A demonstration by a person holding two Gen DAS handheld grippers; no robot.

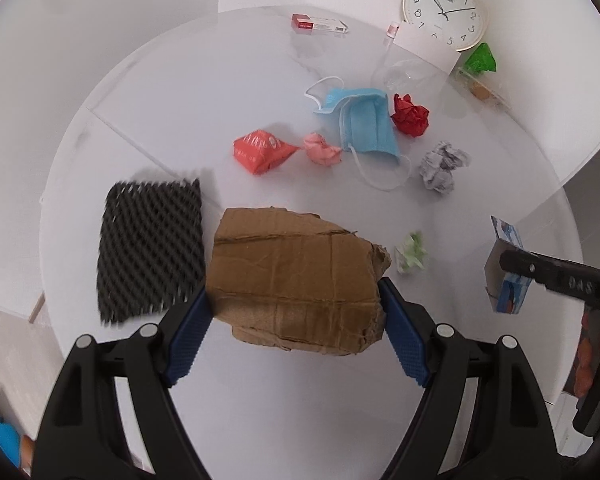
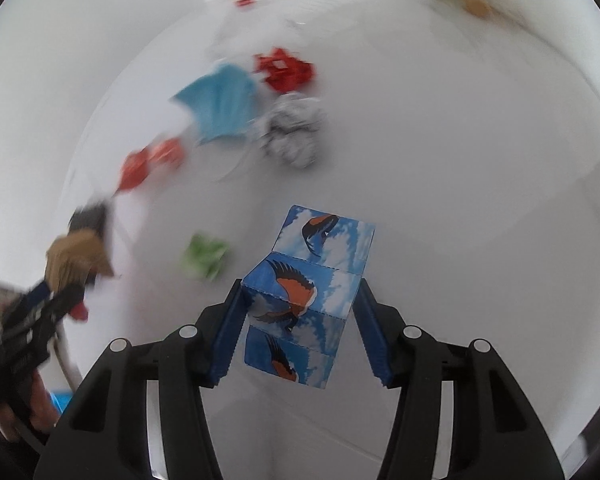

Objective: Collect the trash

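The right wrist view is motion-blurred: litter on the counter [image 1: 260, 420] reads only as colour patches there. A white card hides the lower left of the clock [image 1: 444, 12] at 1 o'clock. The left tool [image 1: 296, 312] clamps a crumpled, creased brown cardboard piece [image 1: 296, 284] above the counter. The right tool [image 2: 296, 312] grips a blue bird-printed carton [image 2: 300, 300], flattened and creased, at 6 o'clock in its view.
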